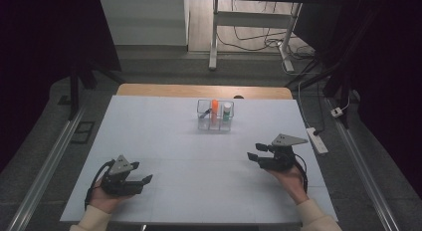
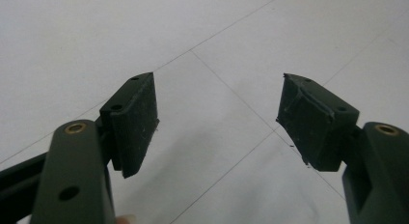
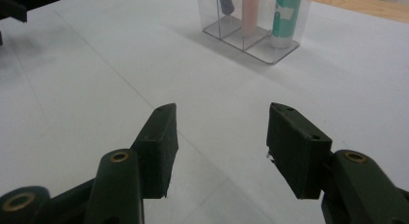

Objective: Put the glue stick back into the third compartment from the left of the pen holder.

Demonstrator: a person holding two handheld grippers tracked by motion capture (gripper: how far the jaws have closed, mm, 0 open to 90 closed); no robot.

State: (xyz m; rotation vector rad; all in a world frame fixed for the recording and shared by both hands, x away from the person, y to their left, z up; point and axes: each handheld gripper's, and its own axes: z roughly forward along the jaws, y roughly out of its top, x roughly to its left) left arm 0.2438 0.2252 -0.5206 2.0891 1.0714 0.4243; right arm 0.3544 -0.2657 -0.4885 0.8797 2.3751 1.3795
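Note:
A clear three-compartment holder (image 1: 215, 122) stands at the far middle of the white mat. It holds a dark item (image 1: 204, 112), an orange stick (image 1: 214, 109) and a green-and-white tube (image 1: 227, 111), one per compartment. My left gripper (image 1: 147, 180) rests low at the near left, open, with bare mat between its pads (image 2: 137, 122). My right gripper (image 1: 254, 156) hovers at the near right, pointing left, also open with nothing between its jaws. In the right gripper view the holder (image 3: 282, 52) lies ahead of my right gripper (image 3: 222, 137), well apart from it.
The white mat (image 1: 174, 141) covers a wooden table whose far edge (image 1: 199, 90) shows. A white power strip (image 1: 317, 140) lies on the floor past the mat's right side. Desk legs (image 1: 214, 37) and cables stand beyond the table.

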